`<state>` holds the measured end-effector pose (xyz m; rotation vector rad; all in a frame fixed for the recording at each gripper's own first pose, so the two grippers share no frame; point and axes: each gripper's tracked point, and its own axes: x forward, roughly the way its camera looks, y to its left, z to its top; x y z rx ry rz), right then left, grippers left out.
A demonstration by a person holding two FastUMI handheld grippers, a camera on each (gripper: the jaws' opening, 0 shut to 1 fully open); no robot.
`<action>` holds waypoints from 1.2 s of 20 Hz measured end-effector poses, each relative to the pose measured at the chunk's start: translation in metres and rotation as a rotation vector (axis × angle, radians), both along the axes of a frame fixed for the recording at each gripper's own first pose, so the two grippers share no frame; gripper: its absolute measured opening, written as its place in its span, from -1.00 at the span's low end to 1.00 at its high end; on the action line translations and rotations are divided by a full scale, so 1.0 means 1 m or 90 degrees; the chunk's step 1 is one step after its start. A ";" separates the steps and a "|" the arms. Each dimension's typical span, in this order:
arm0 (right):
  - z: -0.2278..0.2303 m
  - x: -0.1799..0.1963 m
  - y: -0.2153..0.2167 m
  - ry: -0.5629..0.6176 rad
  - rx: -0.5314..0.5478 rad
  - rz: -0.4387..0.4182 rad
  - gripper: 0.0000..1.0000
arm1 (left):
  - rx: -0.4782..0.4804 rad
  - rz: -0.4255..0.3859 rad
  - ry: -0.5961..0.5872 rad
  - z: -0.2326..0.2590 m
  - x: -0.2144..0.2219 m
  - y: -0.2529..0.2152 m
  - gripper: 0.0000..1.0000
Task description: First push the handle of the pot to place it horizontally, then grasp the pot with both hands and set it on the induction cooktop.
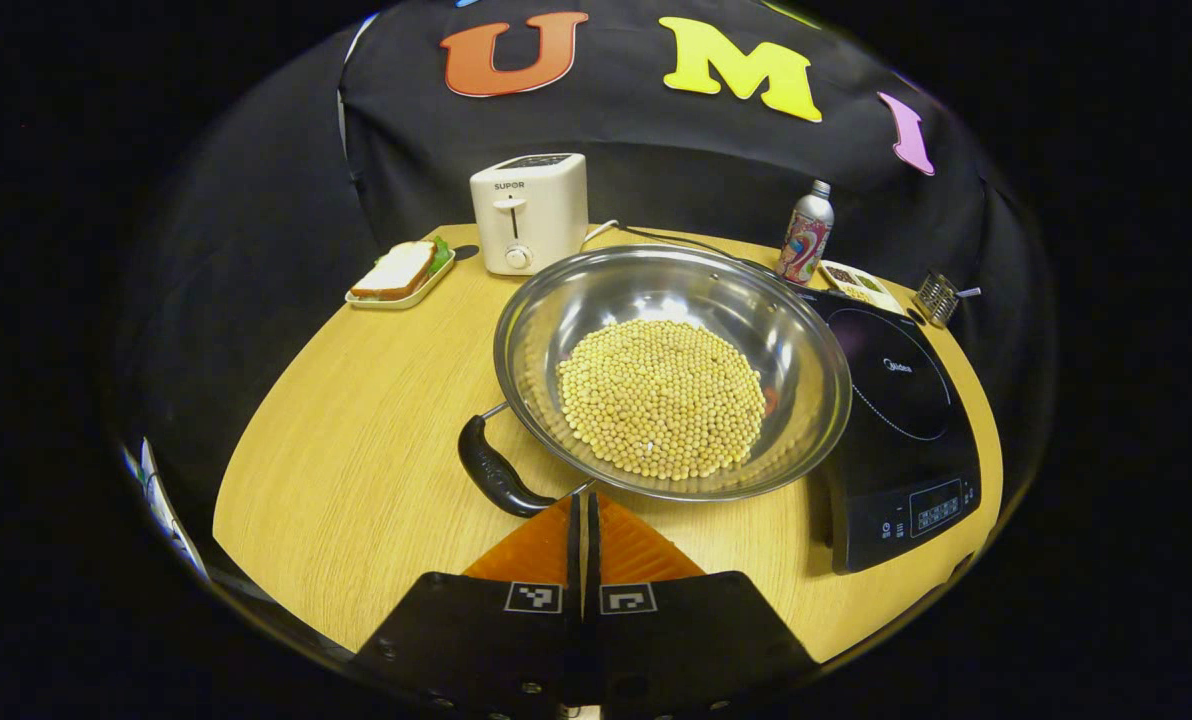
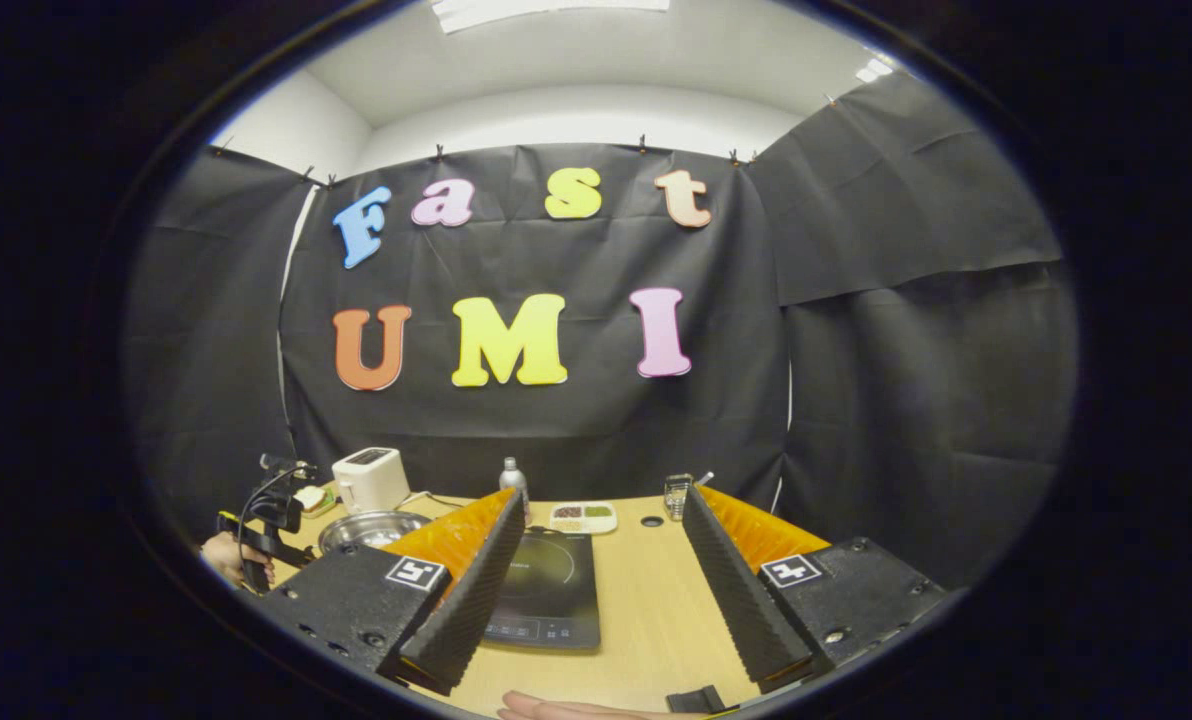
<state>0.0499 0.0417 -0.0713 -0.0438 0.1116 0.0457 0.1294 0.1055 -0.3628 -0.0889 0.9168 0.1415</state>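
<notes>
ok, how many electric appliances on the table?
2: toaster at the back edge behind the pot, induction cooktop right of the pot. None seems hidden.

Recording booth staged as a kitchen, black cloth walls (image 2: 916,380), wooden table (image 1: 356,460), toaster (image 1: 528,212), induction cooktop (image 1: 901,420)
</notes>
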 end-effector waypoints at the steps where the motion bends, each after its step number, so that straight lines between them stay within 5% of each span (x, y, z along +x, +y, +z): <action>1: 0.001 0.002 0.002 -0.001 0.001 0.001 0.90 | -0.001 0.005 -0.001 0.000 0.000 0.003 -1.00; 9: -0.002 0.031 0.002 0.008 0.003 -0.007 0.90 | 0.007 0.056 -0.008 -0.005 0.018 0.039 -1.00; 10: -0.005 0.035 0.002 0.015 0.005 -0.009 0.99 | 0.007 0.058 -0.006 -0.007 0.021 0.043 -0.78; 11: -0.006 0.039 0.004 0.021 0.008 -0.010 0.90 | 0.000 0.059 0.002 -0.010 0.023 0.044 -1.00; 16: -0.009 0.053 0.012 0.015 -0.014 0.001 0.90 | -0.007 0.073 0.021 -0.020 0.034 0.062 -1.00; 17: -0.010 0.056 0.011 0.016 -0.017 -0.002 0.90 | -0.006 0.074 0.023 -0.020 0.038 0.065 -0.78; 18: -0.011 0.058 0.013 0.017 -0.017 -0.004 0.92 | -0.003 0.075 0.025 -0.022 0.042 0.069 -1.00; 19: -0.012 0.060 0.014 0.017 -0.016 -0.005 0.92 | -0.002 0.079 0.027 -0.021 0.045 0.074 -0.78; 20: -0.015 0.063 0.016 0.020 -0.016 -0.009 0.99 | -0.002 0.084 0.028 -0.022 0.049 0.077 -1.00; 23: -0.025 0.068 0.018 0.033 -0.022 -0.029 0.92 | 0.000 0.088 0.035 -0.026 0.059 0.088 -1.00; 24: -0.024 0.067 0.021 0.024 -0.028 -0.030 0.92 | -0.003 0.088 0.037 -0.027 0.061 0.090 -0.78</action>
